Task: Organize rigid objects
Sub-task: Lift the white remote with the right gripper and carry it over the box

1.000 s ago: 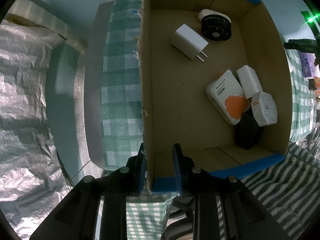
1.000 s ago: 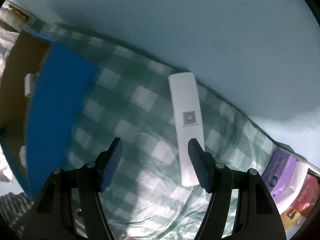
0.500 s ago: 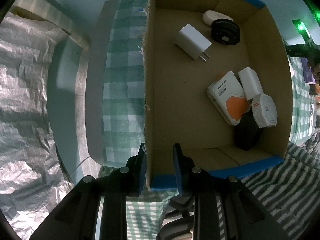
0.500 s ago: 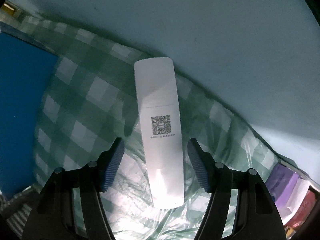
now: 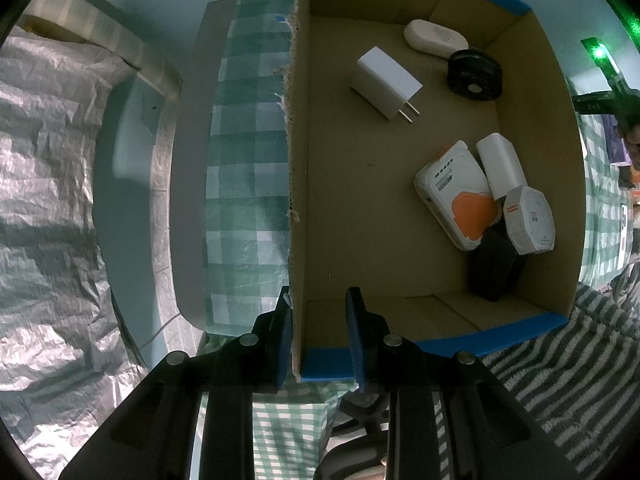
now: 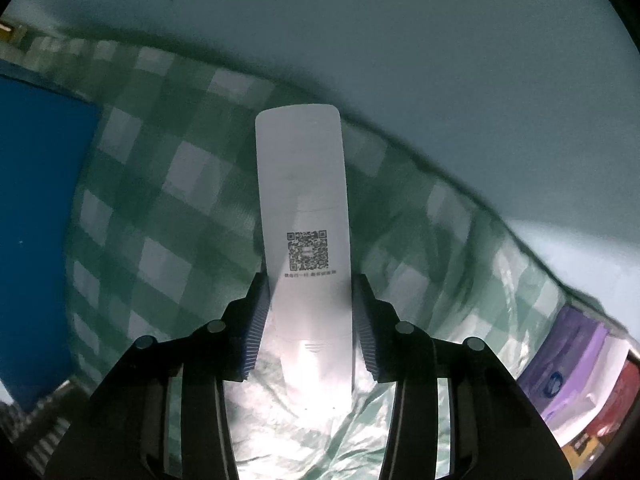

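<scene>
A cardboard box of small devices sits on a green checked cloth. The left gripper clamps its wall. The right gripper, jaws just closing, pinches a white remote lying on the cloth.

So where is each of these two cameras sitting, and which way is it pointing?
Left wrist: rides on the left gripper, looking straight down; its two fingers straddle the corner of the cardboard box, and the white charger and other gadgets lie inside.
Right wrist: rides on the right gripper, also looking down; its jaws have just been closing around the white remote, and the pads look pressed on its sides.
Shared: the green checked cloth and the box's blue outer wall; the left view also catches part of the other tool at its right edge.
</scene>
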The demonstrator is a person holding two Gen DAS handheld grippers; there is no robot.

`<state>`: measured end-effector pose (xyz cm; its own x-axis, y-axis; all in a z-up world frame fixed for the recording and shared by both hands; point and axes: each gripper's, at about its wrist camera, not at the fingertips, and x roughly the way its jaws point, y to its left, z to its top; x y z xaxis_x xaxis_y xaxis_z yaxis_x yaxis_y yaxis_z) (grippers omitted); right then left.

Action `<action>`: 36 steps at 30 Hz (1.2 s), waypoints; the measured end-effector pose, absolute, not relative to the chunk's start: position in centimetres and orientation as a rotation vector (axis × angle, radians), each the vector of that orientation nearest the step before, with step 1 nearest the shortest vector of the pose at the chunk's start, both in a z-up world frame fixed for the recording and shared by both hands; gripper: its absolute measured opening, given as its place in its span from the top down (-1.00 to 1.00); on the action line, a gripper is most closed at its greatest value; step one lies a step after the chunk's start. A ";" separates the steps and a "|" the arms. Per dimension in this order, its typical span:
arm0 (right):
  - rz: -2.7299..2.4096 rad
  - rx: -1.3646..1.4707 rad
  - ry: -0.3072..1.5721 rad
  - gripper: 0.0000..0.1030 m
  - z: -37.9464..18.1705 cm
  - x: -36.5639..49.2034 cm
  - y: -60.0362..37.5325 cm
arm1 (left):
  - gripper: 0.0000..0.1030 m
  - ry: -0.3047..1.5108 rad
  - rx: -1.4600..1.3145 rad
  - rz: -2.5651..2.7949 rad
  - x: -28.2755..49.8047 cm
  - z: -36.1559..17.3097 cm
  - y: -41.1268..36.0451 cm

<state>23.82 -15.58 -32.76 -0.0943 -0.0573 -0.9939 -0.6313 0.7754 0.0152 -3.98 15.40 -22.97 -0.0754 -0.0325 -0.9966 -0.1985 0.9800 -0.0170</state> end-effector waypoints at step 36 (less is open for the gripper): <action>0.618 -0.549 1.611 0.24 -28.2 15.8 -14.3 | 0.46 1.640 -0.160 0.111 -3.9 -23.3 15.2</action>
